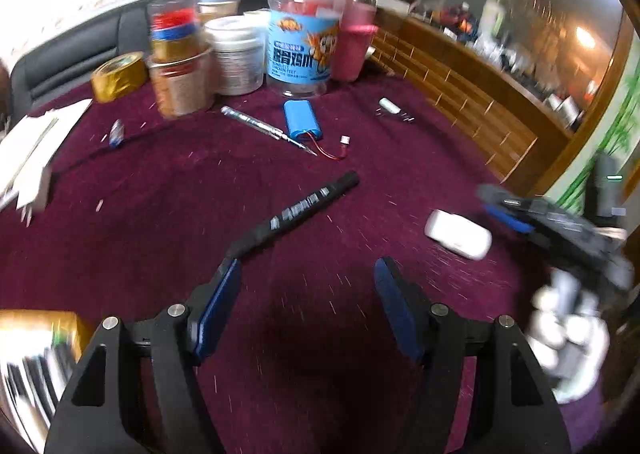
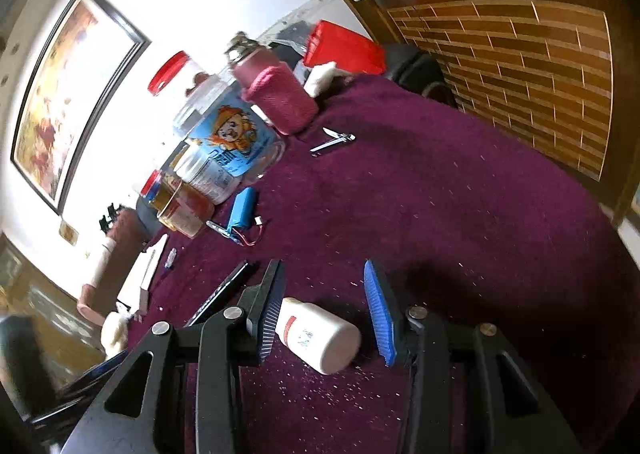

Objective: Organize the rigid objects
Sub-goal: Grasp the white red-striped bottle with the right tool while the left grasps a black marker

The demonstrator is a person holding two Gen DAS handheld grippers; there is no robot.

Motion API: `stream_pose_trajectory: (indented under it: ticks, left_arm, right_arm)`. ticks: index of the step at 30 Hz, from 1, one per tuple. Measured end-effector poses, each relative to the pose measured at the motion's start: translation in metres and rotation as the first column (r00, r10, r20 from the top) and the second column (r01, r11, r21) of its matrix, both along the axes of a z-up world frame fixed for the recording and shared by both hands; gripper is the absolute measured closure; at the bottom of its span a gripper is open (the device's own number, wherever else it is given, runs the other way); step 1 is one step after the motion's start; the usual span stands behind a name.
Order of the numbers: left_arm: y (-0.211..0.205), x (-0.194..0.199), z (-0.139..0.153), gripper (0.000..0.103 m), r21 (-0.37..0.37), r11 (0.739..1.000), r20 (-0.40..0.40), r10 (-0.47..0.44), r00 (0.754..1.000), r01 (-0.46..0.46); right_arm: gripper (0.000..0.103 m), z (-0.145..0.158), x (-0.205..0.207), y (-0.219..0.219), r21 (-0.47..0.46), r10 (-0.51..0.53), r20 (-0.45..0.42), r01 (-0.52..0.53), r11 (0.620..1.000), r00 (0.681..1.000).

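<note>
Hovering over a purple cloth (image 1: 200,181), two grippers with jaws apart.
The left gripper (image 1: 308,274) holds nothing; a black pen (image 1: 296,213) lies just ahead. A white bottle (image 2: 320,334) lies between the right gripper (image 2: 326,278) jaws, unclamped.

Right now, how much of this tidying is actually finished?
Little looks done: jars stand grouped at the back of the purple table. In hand: the right tongs straddle a small white bottle lying on its side, not yet squeezed. The left tongs are open and empty. Left loose: black marker, blue battery pack, nail clippers.
</note>
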State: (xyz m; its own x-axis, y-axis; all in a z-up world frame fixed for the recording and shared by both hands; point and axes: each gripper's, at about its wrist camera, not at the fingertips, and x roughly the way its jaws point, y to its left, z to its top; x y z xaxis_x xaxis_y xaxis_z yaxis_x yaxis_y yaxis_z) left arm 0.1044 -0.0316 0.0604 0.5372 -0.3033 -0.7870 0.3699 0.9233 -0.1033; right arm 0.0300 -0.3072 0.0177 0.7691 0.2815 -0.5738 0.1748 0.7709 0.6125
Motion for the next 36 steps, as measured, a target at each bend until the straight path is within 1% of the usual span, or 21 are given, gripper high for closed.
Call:
stream_pose_trajectory:
  ticks: [2, 5, 6, 7, 9, 11, 13, 14, 15, 17, 19, 23, 25, 27, 28, 30, 31, 32, 33, 34, 36]
  left_arm:
    - [-0.010, 0.015, -0.013, 0.035, 0.058, 0.998, 0.012, -0.015, 1.000, 0.014]
    - [-0.023, 0.041, -0.031, 0.035, 0.108, 0.994, 0.012, -0.033, 0.999, 0.031]
    - [-0.028, 0.048, -0.034, 0.035, 0.143, 0.989, 0.026, -0.035, 0.999, 0.031]
    - [-0.030, 0.052, -0.037, 0.035, 0.161, 0.986, 0.036, -0.040, 0.999, 0.034]
    - [-0.035, 0.059, -0.043, 0.034, 0.183, 0.982, 0.031, -0.053, 0.998, 0.046]
    - [-0.037, 0.059, -0.046, 0.035, 0.174, 0.984, 0.019, -0.051, 0.999, 0.047]
    - [-0.034, 0.053, -0.044, 0.053, 0.134, 0.988, -0.021, -0.074, 0.997, 0.076]
    - [-0.033, 0.048, -0.042, 0.062, 0.129, 0.988, -0.026, -0.078, 0.997, 0.080]
    - [-0.032, 0.044, -0.041, 0.078, 0.134, 0.987, -0.032, -0.085, 0.996, 0.089]
    - [-0.028, 0.033, -0.039, 0.088, 0.115, 0.986, -0.064, -0.116, 0.991, 0.123]
    - [-0.028, 0.022, -0.038, 0.088, 0.119, 0.983, -0.074, -0.134, 0.988, 0.142]
    - [-0.035, 0.010, -0.038, 0.088, 0.144, 0.975, -0.057, -0.160, 0.985, 0.167]
    - [-0.039, 0.014, -0.039, 0.077, 0.136, 0.979, -0.040, -0.150, 0.988, 0.154]
    - [-0.043, 0.024, -0.041, 0.049, 0.118, 0.985, -0.042, -0.121, 0.992, 0.126]
    - [-0.046, 0.030, -0.042, 0.045, 0.103, 0.988, -0.045, -0.112, 0.993, 0.116]
    - [-0.053, 0.033, -0.044, 0.046, 0.129, 0.987, -0.025, -0.095, 0.995, 0.098]
    - [-0.055, 0.032, -0.044, 0.051, 0.127, 0.987, -0.024, -0.094, 0.995, 0.097]
    - [-0.054, 0.028, -0.042, 0.071, 0.119, 0.988, -0.025, -0.099, 0.995, 0.102]
    - [-0.054, 0.025, -0.041, 0.091, 0.126, 0.986, -0.026, -0.107, 0.994, 0.110]
    - [-0.054, 0.020, -0.040, 0.091, 0.122, 0.985, -0.037, -0.121, 0.992, 0.125]
    - [-0.050, 0.009, -0.038, 0.091, 0.143, 0.981, -0.040, -0.129, 0.991, 0.133]
  right_arm:
    - [0.066, -0.001, 0.000, -0.005, 0.026, -0.001, 0.003, 0.001, 1.000, 1.000]
    - [0.064, -0.001, 0.001, -0.007, 0.019, 0.002, 0.003, -0.002, 1.000, 1.000]
    - [0.063, -0.002, 0.002, -0.007, 0.016, 0.005, 0.000, -0.005, 1.000, 1.000]
    - [0.063, -0.002, 0.004, -0.007, 0.012, 0.007, -0.004, -0.007, 1.000, 1.000]
    - [0.063, -0.003, 0.005, -0.007, 0.010, 0.011, -0.010, -0.010, 1.000, 1.000]
    - [0.063, -0.005, 0.006, -0.008, 0.012, 0.012, -0.016, -0.012, 1.000, 1.000]
    - [0.063, -0.006, 0.006, -0.009, 0.010, 0.010, -0.021, -0.010, 1.000, 1.000]
    - [0.063, -0.006, 0.007, -0.009, 0.012, 0.010, -0.024, -0.009, 1.000, 1.000]
    - [0.063, -0.007, 0.007, -0.010, 0.013, 0.008, -0.027, -0.008, 1.000, 1.000]
    - [0.063, -0.009, 0.008, -0.010, 0.013, 0.012, -0.038, -0.011, 1.000, 0.999]
    - [0.063, -0.011, 0.010, -0.007, 0.017, 0.027, -0.047, -0.026, 1.000, 0.999]
    - [0.063, -0.012, 0.014, 0.000, 0.011, 0.069, -0.052, -0.068, 0.998, 0.996]
    - [0.063, -0.014, 0.015, 0.002, 0.013, 0.077, -0.054, -0.077, 0.997, 0.996]
    - [0.063, -0.016, 0.015, 0.000, 0.023, 0.074, -0.058, -0.073, 0.997, 0.996]
    - [0.063, -0.018, 0.015, -0.001, 0.037, 0.075, -0.059, -0.073, 0.997, 0.995]
    - [0.063, -0.020, 0.016, -0.002, 0.061, 0.085, -0.059, -0.081, 0.995, 0.995]
    - [0.063, -0.021, 0.017, -0.002, 0.067, 0.091, -0.059, -0.087, 0.994, 0.994]
    - [0.063, -0.021, 0.017, -0.001, 0.069, 0.098, -0.058, -0.094, 0.993, 0.994]
    - [0.063, -0.021, 0.017, 0.000, 0.071, 0.106, -0.055, -0.102, 0.992, 0.993]
    - [0.063, -0.020, 0.018, 0.003, 0.069, 0.121, -0.051, -0.117, 0.991, 0.991]
    - [0.062, -0.018, 0.019, 0.008, 0.058, 0.145, -0.045, -0.142, 0.988, 0.988]
